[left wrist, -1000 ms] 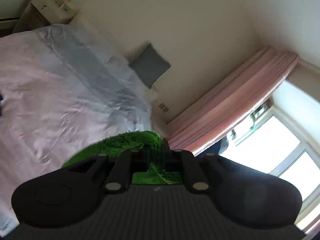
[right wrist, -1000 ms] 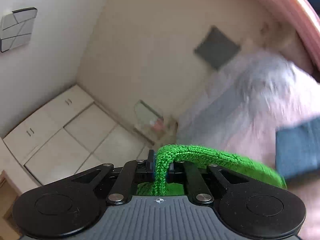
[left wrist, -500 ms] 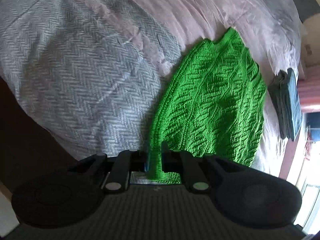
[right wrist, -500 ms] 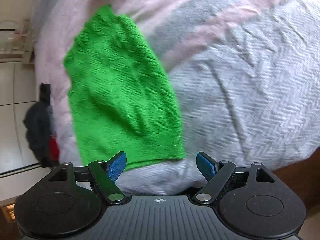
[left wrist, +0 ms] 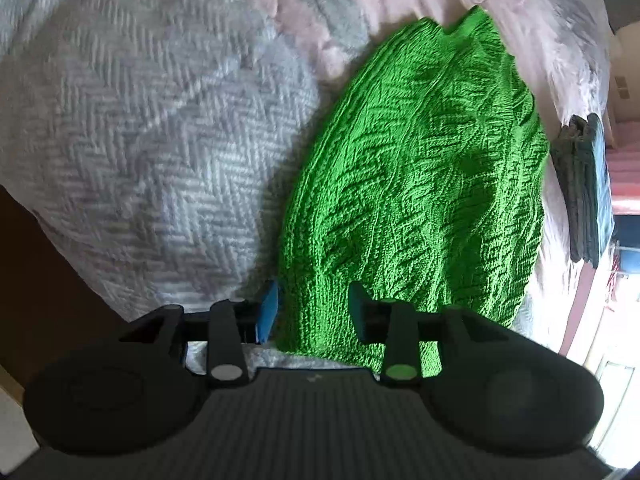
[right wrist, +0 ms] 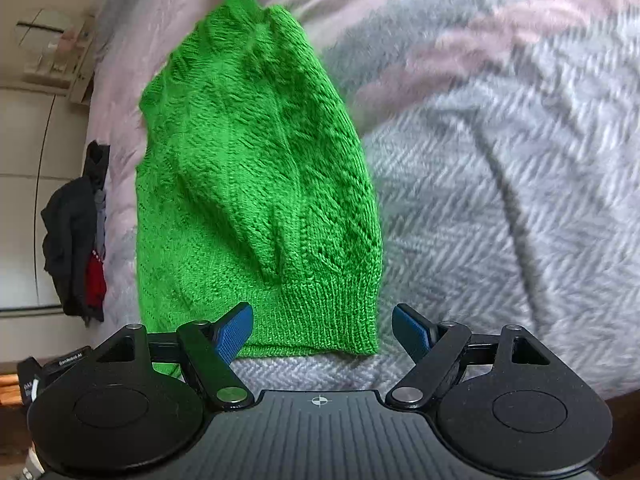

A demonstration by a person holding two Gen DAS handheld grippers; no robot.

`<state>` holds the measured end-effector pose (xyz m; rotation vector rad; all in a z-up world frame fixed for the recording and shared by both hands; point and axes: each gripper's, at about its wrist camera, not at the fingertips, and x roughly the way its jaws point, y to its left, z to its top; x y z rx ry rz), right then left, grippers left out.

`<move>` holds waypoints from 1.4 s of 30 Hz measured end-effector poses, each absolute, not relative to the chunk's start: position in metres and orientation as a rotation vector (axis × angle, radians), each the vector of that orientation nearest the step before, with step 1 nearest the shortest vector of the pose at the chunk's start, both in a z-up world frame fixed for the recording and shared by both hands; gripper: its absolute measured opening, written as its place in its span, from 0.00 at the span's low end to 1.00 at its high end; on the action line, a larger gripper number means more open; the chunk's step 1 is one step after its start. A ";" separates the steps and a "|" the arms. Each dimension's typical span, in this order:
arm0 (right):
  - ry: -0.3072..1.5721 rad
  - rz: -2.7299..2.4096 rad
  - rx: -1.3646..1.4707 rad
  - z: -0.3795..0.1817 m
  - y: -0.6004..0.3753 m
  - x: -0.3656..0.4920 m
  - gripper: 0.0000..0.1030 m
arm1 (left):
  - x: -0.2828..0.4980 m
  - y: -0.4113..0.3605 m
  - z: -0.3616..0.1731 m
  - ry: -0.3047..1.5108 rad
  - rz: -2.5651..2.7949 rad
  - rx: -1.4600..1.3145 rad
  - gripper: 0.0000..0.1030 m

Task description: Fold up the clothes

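While the green knit sweater (left wrist: 420,184) is laid flat on the grey herringbone blanket (left wrist: 152,128), both claws are seen spread apart, nothing gripped. Left gripper (left wrist: 314,312): sweater hem sits just ahead, between the fingers; folded dark clothes (left wrist: 588,188) are seen far right. Right gripper (right wrist: 322,330): ribbed hem lies directly ahead; a dark garment pile (right wrist: 76,240) is seen to its left.
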<state>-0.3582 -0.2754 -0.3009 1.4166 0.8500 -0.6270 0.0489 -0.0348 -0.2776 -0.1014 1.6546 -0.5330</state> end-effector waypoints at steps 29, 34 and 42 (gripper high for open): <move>1.074 -0.604 1.259 -0.294 -0.296 -0.380 0.56 | 0.035 -0.009 -0.240 1.454 -0.587 0.268 0.24; 1.003 -0.671 1.183 -0.281 -0.322 -0.369 0.56 | 0.062 -0.019 -0.208 1.363 -0.643 0.222 0.22; 0.908 -0.751 0.969 -0.264 -0.384 -0.301 0.56 | 0.126 -0.150 -0.229 1.266 -0.932 0.343 0.31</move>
